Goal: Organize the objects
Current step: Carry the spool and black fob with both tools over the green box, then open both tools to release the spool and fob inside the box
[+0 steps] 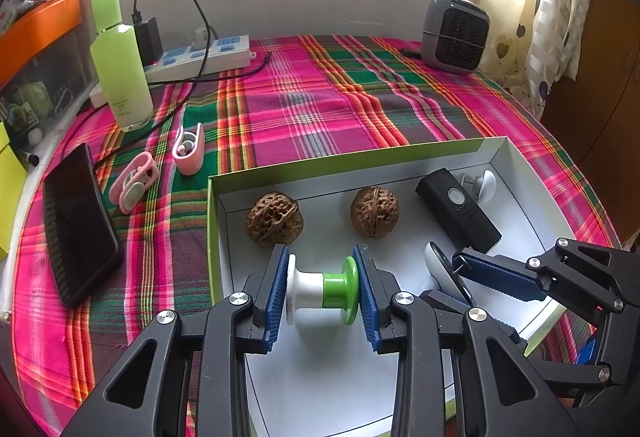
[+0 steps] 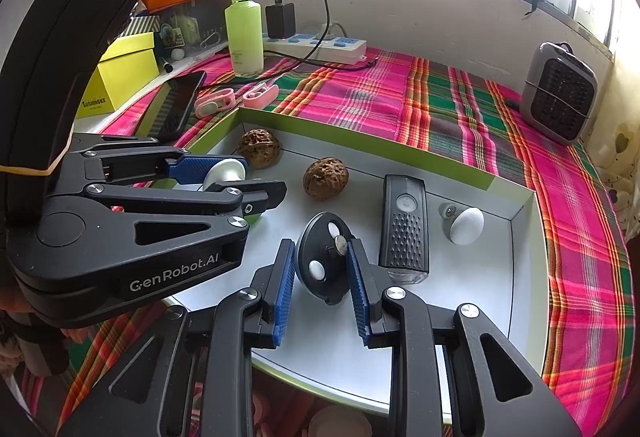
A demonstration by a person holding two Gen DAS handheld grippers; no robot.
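From my left wrist camera, the small white fitting (image 1: 478, 184) is half hidden behind the black remote-like device (image 1: 458, 215); I cannot identify it. The oval black piece (image 1: 444, 273) is mostly masked by the right gripper (image 1: 472, 283). The label on the green bottle (image 1: 120, 57) is too small to read. From my right wrist camera, the spool (image 2: 224, 173) is largely covered by the left gripper (image 2: 236, 189). Pale round items (image 2: 340, 423) at the bottom edge are cut off and unclear.

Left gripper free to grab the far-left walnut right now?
Probably not: the left gripper is shut on the white-green spool. The walnut itself lies unobstructed just ahead in the box.
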